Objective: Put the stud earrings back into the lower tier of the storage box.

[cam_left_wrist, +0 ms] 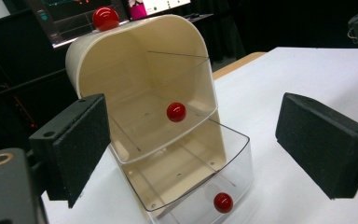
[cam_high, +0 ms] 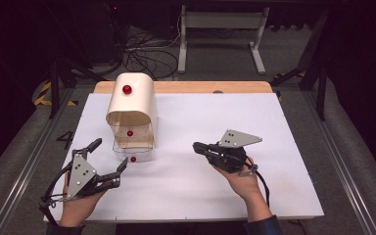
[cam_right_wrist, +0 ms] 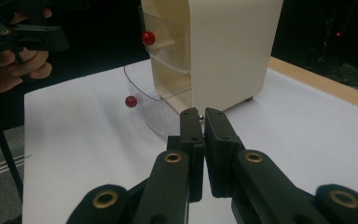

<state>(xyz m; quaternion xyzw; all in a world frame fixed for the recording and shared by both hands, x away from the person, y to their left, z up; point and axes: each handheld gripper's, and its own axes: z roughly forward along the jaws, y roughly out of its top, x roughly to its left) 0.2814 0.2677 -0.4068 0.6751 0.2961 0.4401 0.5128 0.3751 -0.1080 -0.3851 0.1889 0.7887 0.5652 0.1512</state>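
A cream cabinet (cam_high: 132,105) with a rounded top stands left of the table's middle, a red knob (cam_high: 127,89) on top. Its upper clear drawer (cam_left_wrist: 168,126) is in, with a red knob (cam_left_wrist: 176,112). The lower clear drawer (cam_high: 133,152) is pulled out toward me, red knob (cam_high: 133,159) at its front. My left gripper (cam_high: 111,153) stands open just left of the drawer's front, with nothing between its pads (cam_left_wrist: 81,144). My right gripper (cam_high: 196,146) is shut and empty to the right of the cabinet, pointing at it. In the right gripper view the closed fingertips (cam_right_wrist: 191,123) stop short of the cabinet's side (cam_right_wrist: 228,51).
A white sheet (cam_high: 254,127) covers the table, with a wooden strip (cam_high: 215,86) at the back edge. Bare sheet lies right of the cabinet and in front of it. Cables and a white desk frame (cam_high: 220,22) lie on the floor behind. A monitor (cam_left_wrist: 70,16) glows behind the cabinet.
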